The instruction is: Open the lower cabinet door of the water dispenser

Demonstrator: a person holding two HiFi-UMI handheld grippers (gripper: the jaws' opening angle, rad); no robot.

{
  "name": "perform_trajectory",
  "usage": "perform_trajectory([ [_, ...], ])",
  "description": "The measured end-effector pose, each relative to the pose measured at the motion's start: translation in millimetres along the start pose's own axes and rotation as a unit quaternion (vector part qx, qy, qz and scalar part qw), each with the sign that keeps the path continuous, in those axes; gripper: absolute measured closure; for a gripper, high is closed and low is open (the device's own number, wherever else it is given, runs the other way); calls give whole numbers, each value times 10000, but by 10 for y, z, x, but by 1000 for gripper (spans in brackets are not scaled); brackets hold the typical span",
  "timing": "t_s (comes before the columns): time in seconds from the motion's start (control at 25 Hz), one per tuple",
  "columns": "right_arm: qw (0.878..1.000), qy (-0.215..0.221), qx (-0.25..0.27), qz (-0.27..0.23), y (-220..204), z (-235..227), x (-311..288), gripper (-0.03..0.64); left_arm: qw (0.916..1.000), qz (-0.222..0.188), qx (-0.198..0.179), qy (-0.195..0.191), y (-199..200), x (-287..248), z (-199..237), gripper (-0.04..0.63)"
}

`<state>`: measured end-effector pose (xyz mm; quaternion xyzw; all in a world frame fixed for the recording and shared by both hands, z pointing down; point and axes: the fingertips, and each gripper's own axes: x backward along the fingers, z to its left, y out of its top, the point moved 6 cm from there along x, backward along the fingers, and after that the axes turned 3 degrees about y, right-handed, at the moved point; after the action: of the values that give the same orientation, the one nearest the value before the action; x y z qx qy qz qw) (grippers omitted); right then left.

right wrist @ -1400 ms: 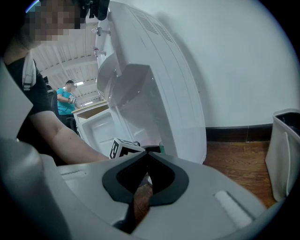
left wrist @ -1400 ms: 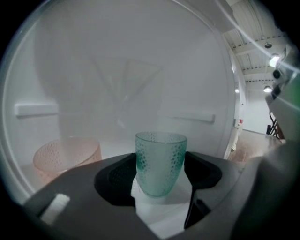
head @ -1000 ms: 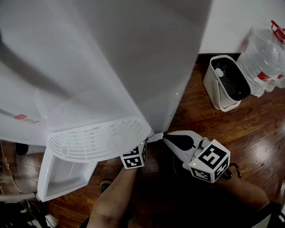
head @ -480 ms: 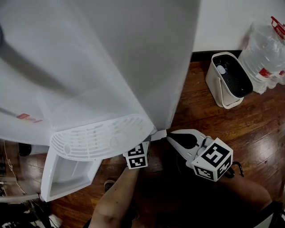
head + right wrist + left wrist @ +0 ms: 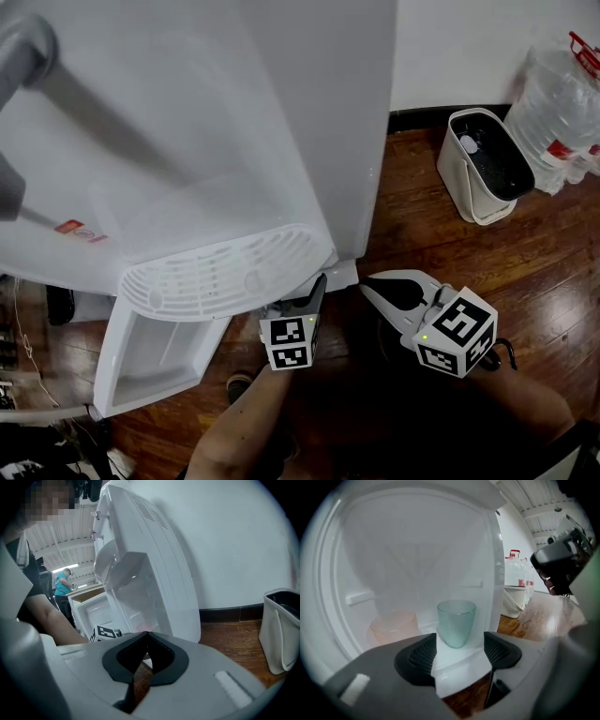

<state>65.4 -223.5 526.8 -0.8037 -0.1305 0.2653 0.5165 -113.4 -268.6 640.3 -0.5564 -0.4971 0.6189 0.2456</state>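
Door [image 5: 150,370] is swung wide open, at 7 o'clock in the head view, hinged on the water dispenser [image 5: 234,122]. My read: thin moulded plastic, light, stiff, glossy and slippery. Best taken by its free outer edge, not the flat face; a light pull should do. Left gripper [image 5: 459,654] at 6 o'clock: jaws apart, cabinet floor's white ledge between the pads, can't tell whether they touch it. Green cup [image 5: 456,622] stands at 12 o'clock off the jaws, pink cup [image 5: 393,626] at 10 o'clock, both likely light and easy to knock over. Right gripper [image 5: 146,634] at 5 o'clock: jaws together, empty, just off the dispenser's base corner.
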Motion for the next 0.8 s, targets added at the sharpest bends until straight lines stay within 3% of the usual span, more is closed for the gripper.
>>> perform_trajectory([
  [0.12,10000,-35,4,-48,47,47,52,615,9995,-131,-167,-220,96,227,-37,218],
  [0.2,10000,-25,2,-60,84,106,97,615,9979,-294,-394,-413,208,473,-56,333],
  [0.48,9995,-32,36,-311,248,396,316,615,9891,-503,-973,-981,478,1243,25,337],
  [0.64,9988,-42,175,-464,392,551,423,615,9877,-460,-1029,-1084,515,1531,19,337],
  [0.8,9980,-9,260,-572,518,691,541,614,9837,-252,-1058,-1432,613,1806,-25,337],
])
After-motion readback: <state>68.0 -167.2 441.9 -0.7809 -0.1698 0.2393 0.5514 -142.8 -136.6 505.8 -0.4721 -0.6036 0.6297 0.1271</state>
